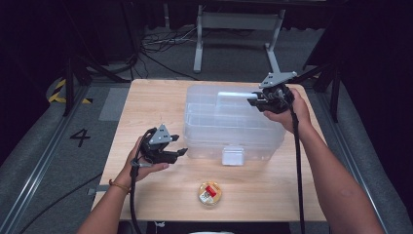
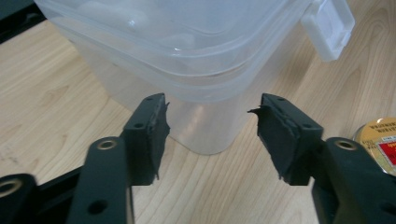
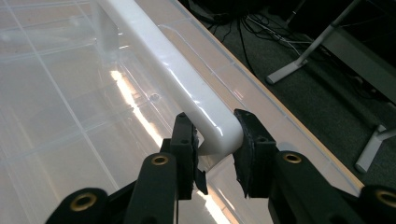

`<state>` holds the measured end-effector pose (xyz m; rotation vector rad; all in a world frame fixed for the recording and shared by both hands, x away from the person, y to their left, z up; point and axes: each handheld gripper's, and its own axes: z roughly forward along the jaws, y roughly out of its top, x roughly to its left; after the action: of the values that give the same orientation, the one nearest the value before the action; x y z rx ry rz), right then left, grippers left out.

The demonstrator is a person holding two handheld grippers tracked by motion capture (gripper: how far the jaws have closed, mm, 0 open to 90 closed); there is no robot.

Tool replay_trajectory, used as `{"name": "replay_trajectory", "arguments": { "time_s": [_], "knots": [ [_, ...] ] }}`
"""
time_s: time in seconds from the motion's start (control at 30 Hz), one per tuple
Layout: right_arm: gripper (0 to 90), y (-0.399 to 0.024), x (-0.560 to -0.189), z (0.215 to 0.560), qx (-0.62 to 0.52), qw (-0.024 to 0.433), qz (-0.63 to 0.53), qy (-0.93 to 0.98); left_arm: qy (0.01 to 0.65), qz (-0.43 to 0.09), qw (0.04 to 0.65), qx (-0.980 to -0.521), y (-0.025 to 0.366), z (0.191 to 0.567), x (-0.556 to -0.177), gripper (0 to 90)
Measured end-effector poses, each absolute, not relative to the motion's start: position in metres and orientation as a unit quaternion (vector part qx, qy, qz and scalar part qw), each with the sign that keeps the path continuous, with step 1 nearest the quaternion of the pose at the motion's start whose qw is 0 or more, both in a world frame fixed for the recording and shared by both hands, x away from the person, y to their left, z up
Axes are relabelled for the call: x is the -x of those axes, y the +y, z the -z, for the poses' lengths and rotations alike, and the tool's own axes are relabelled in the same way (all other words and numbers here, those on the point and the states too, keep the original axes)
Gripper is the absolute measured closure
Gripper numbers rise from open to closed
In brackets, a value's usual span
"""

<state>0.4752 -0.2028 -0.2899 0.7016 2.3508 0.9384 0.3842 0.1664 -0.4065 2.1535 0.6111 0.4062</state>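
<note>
A clear plastic storage box (image 1: 229, 127) with a lid stands in the middle of the wooden table (image 1: 146, 102). A white handle (image 1: 236, 96) runs along the top of the lid. My right gripper (image 1: 253, 101) is shut on the right end of that handle (image 3: 173, 70), one jaw pressed against each side of it (image 3: 215, 140). My left gripper (image 1: 181, 152) hovers open at the box's front left corner (image 2: 201, 126), jaws wide apart and holding nothing (image 2: 210, 121). A white latch (image 1: 232, 156) hangs closed on the box's front wall (image 2: 329, 28).
A small round tin (image 1: 210, 193) with a red and gold label lies near the table's front edge, right of my left gripper (image 2: 380, 144). Behind the table are metal stand legs (image 1: 198, 48) and cables on the grey floor.
</note>
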Motion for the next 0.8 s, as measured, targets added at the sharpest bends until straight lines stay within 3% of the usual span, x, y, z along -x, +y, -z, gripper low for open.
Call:
{"name": "replay_trajectory", "arguments": {
  "time_s": [0.53,0.8],
  "knots": [
    [71.1,-0.202,-0.489,0.276,-0.282,0.23,-0.337,0.868,0.255,-0.208,0.439,-0.836,0.166,0.392,-0.387,86.9],
    [71.1,-0.203,-0.491,0.271,-0.287,0.228,-0.334,0.868,0.258,-0.196,0.442,-0.836,0.156,0.397,-0.393,89.6]
  ]
}}
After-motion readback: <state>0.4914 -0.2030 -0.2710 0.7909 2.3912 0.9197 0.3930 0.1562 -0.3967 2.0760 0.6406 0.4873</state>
